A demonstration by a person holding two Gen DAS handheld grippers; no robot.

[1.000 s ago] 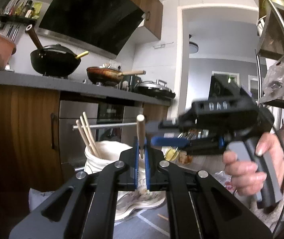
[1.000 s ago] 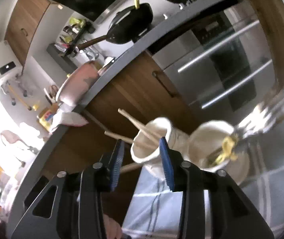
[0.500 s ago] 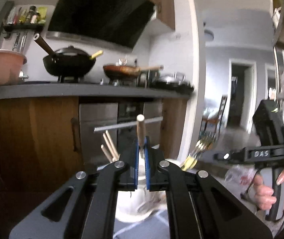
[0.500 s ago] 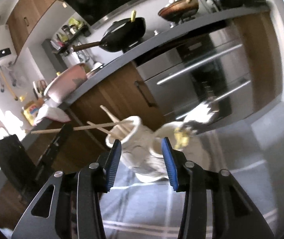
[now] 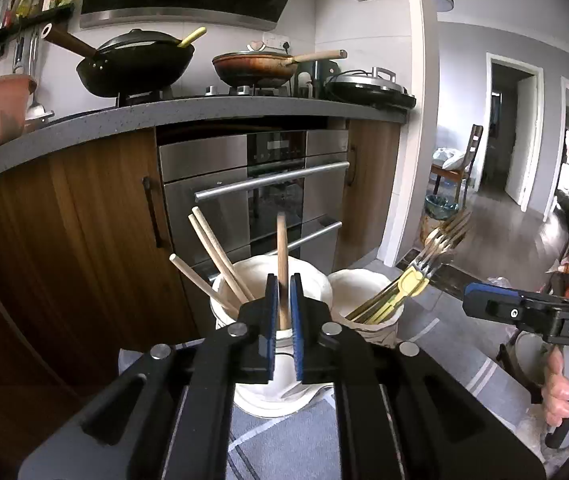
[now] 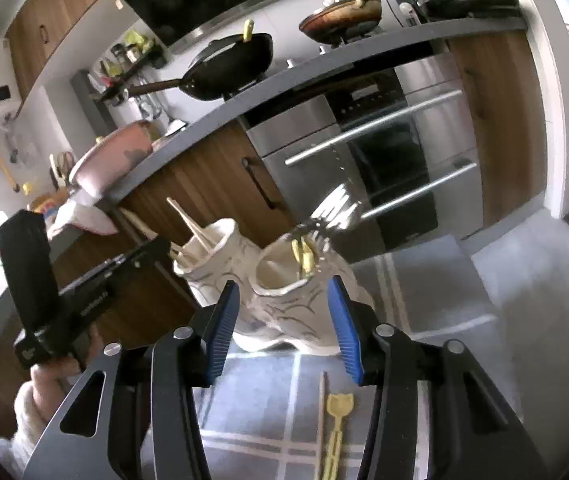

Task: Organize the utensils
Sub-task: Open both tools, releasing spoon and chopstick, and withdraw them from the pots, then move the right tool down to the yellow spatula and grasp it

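Left hand-held gripper, jaws opening, brackets a pale, round-tipped wooden chopstick, apparently still touching; right spread.

Blue pads lined black fingers, the holders were cream-white, and the cloth was grey with white stripes.

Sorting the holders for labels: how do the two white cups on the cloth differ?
The cup with chopsticks holds plain wooden sticks; the cup with forks holds metal forks and yellow-handled pieces. The chopstick cup stands left in the left wrist view, the fork cup right. A stick between the left gripper's opening jaws stands over the chopstick cup; nothing hangs over the fork cup. Both are white, upright and touching.
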